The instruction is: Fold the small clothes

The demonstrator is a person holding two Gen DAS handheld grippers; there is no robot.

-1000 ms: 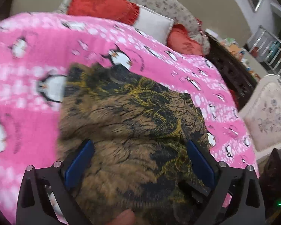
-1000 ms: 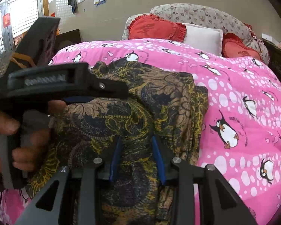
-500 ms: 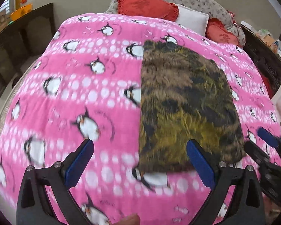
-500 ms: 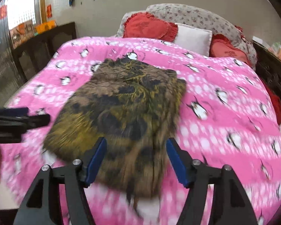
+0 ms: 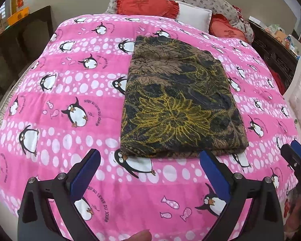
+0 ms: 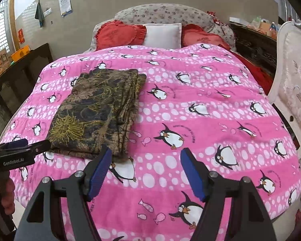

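A brown, black and yellow patterned garment lies folded into a flat rectangle on the pink penguin bedspread. It also shows in the right wrist view, left of centre. My left gripper is open and empty, just short of the garment's near edge. My right gripper is open and empty, near the garment's front right corner and apart from it. The right gripper's tip shows in the left wrist view. The left gripper shows at the left edge of the right wrist view.
Red heart cushions and a white pillow lie at the head of the bed. A dark wooden bench stands to the left. A white upholstered chair stands to the right.
Both grippers let go of the garment and pulled back toward the foot of the bed. The right gripper opened. The garment now lies flat and folded on the bedspread.
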